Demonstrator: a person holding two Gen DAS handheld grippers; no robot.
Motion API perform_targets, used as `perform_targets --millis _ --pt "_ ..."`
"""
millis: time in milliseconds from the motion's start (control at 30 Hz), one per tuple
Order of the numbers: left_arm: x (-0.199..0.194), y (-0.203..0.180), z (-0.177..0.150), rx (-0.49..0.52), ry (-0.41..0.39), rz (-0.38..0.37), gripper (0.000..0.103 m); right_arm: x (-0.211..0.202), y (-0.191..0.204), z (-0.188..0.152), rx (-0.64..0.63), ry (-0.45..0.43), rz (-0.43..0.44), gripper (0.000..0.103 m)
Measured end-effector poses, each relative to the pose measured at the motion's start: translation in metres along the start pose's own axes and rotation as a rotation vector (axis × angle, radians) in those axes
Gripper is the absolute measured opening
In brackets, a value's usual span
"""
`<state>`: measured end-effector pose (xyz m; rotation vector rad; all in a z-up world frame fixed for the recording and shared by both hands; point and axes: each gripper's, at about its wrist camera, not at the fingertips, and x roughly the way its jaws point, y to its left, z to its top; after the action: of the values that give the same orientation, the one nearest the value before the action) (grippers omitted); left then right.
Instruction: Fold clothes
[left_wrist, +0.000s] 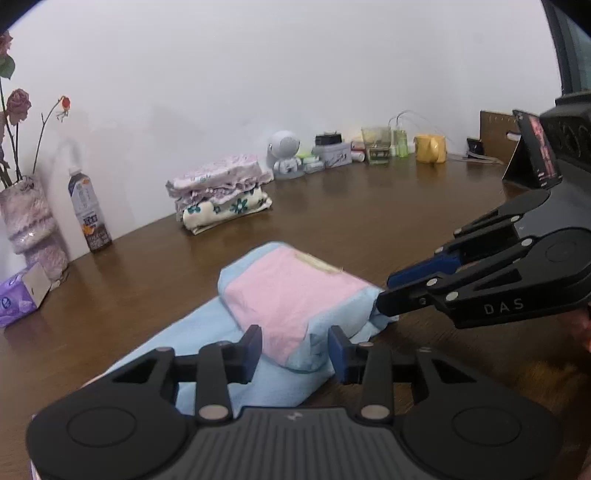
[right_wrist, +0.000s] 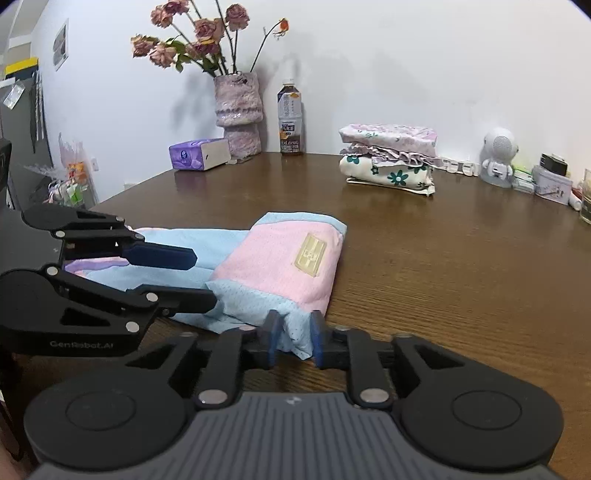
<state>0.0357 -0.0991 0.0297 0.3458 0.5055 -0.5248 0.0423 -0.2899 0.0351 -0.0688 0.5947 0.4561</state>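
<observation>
Brown wood-grain worktop (right_wrist: 461, 266) runs back to a plain white wall (right_wrist: 406, 55). At six o'clock in the right wrist view, the right gripper (right_wrist: 295, 338) is clamped on a light-blue corner of the pink and blue garment (right_wrist: 280, 266). The left gripper (left_wrist: 295, 349) has its fingers apart, straddling the near corner of the same garment; I cannot tell if they touch the cloth. The garment lies at the middle of the worktop, its pink panel folded over on top with a small yellow label (right_wrist: 311, 254), and a flat light-blue part stretching away toward nine o'clock in the right wrist view. Farther out, at one o'clock, a stack of folded clothes (right_wrist: 389, 157) sits near the wall: lilac ruffled pieces over a cream one with teal flowers. At eleven o'clock stand a bottle (right_wrist: 290, 118), a vase of dried roses (right_wrist: 238, 110) and a purple tissue pack (right_wrist: 197, 153). At two o'clock stands a white astronaut figure (right_wrist: 498, 157).
</observation>
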Motion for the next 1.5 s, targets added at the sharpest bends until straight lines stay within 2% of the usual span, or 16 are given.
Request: perform_targets --millis 100,167,200,300,367,433,600,700,867,900,1033,1167,1300,1367,1400,1500 --pt "0.011 -0.003 -0.002 -0.003 0.051 0.005 0.035 0.010 0.003 -0.002 -0.002 0.023 0.006 0.027" --pt "0.017 -0.002 -0.002 -0.024 0.065 -0.019 0.007 0.014 0.004 -0.003 0.005 0.032 0.021 0.015" --pt "0.017 -0.002 -0.003 -0.037 0.063 -0.043 0.007 0.013 0.004 -0.003 0.004 0.032 0.029 0.014" --pt "0.008 0.003 -0.001 -0.058 0.027 -0.094 0.016 0.003 -0.002 0.001 0.015 0.006 0.037 0.017" --pt "-0.001 0.013 0.002 -0.109 -0.010 -0.099 0.045 -0.006 -0.012 0.006 0.048 -0.025 0.039 0.025" --pt "-0.006 0.029 0.005 -0.216 -0.049 -0.093 0.053 -0.005 -0.024 0.013 0.109 -0.043 0.045 0.035" --pt "0.026 0.060 0.009 -0.488 0.044 -0.132 0.051 0.026 -0.047 0.025 0.268 0.002 0.078 0.035" --pt "0.041 0.060 0.006 -0.533 0.105 -0.178 0.019 0.035 -0.045 0.023 0.276 0.035 0.120 0.023" --pt "0.036 0.078 0.009 -0.643 0.049 -0.177 0.058 0.039 -0.063 0.029 0.355 0.019 0.122 0.035" --pt "0.039 0.081 0.010 -0.667 0.046 -0.172 0.057 0.044 -0.066 0.031 0.382 0.030 0.119 0.036" --pt "0.056 0.082 0.011 -0.710 0.104 -0.218 0.017 0.064 -0.069 0.030 0.424 0.089 0.174 0.026" --pt "0.057 0.090 0.014 -0.756 0.067 -0.181 0.055 0.058 -0.082 0.039 0.460 0.030 0.156 0.035" --pt "0.077 0.101 0.022 -0.816 0.051 -0.121 0.053 0.080 -0.088 0.044 0.499 0.057 0.156 0.035" --pt "0.092 0.102 0.024 -0.819 0.075 -0.140 0.025 0.085 -0.085 0.042 0.494 0.071 0.159 0.031" --pt "0.092 0.101 0.024 -0.816 0.078 -0.155 0.024 0.081 -0.084 0.041 0.491 0.060 0.164 0.031" --pt "0.080 0.099 0.024 -0.778 0.059 -0.171 0.052 0.059 -0.080 0.038 0.457 0.013 0.167 0.041"
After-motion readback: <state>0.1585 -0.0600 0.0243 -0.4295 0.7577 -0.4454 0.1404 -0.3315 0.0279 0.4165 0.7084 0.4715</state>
